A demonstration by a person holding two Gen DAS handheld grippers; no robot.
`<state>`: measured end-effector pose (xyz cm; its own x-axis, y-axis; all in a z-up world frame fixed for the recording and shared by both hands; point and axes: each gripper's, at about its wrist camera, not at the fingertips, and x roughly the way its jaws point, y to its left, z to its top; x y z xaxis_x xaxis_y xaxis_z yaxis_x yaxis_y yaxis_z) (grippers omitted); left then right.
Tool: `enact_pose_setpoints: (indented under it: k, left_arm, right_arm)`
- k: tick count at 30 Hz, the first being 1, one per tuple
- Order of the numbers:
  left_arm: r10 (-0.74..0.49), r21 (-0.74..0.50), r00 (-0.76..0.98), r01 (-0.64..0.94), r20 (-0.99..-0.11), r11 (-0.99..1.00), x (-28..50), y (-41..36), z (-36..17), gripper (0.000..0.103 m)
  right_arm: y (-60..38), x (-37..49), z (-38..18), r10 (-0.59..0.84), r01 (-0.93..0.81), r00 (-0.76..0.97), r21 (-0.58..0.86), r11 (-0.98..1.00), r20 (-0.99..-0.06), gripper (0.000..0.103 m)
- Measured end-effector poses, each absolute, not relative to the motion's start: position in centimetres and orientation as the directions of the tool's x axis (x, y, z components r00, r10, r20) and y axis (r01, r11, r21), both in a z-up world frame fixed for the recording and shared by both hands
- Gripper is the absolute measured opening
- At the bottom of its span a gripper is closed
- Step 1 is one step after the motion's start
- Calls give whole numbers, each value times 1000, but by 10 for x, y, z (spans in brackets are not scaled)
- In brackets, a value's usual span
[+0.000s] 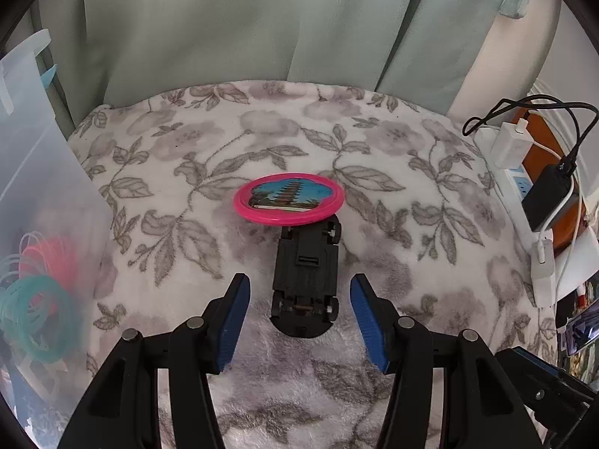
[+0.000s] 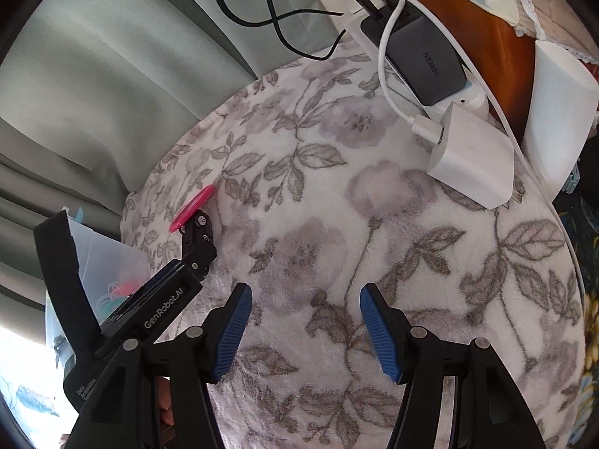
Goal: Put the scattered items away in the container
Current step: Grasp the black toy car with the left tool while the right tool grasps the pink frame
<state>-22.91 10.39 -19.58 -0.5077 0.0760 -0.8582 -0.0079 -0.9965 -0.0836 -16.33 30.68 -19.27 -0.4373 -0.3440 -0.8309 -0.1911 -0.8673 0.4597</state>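
A black toy car (image 1: 305,280) lies upside down on the floral blanket (image 1: 187,172), wheels up. A pink round disc (image 1: 288,196) with a pagoda picture rests tilted on the car's far end. My left gripper (image 1: 300,282) is open, one blue pad on each side of the car's near end, not touching it. A clear plastic container (image 1: 41,172) stands at the left, with pink and teal hair rings (image 1: 37,299) inside. My right gripper (image 2: 306,293) is open over bare blanket, holding nothing. From there the disc (image 2: 191,207) and car (image 2: 204,230) show far left.
A white power strip (image 1: 513,183), a white charger (image 2: 471,157), a black power bank (image 2: 426,63) and loose cables (image 2: 277,18) line the blanket's right edge beside a wooden surface (image 2: 498,48). Grey-green curtains (image 1: 243,18) hang behind.
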Motion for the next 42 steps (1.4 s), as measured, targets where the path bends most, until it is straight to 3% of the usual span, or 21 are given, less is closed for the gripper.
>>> enact_pose_setpoints:
  k: [4, 8, 27, 42]
  left_arm:
    - [85, -104, -506, 10, -858, -994, -232, 98, -199, 56]
    - [101, -123, -508, 11, -855, -992, -233, 96, -199, 36]
    - [98, -174, -480, 115, -872, -978, -206, 50, -200, 36]
    - [46, -133, -459, 159, -887, -978, -148, 27, -200, 36]
  right_arm:
    - [307, -169, -193, -334, -191, -439, 450, -873, -834, 64]
    - [306, -172, -194, -327, -192, -437, 442, -876, -838, 64]
    - [272, -189, -183, -356, -83, -447, 434, -897, -821, 64]
    - [180, -242, -189, -434, 236, -378, 368, -899, -818, 64]
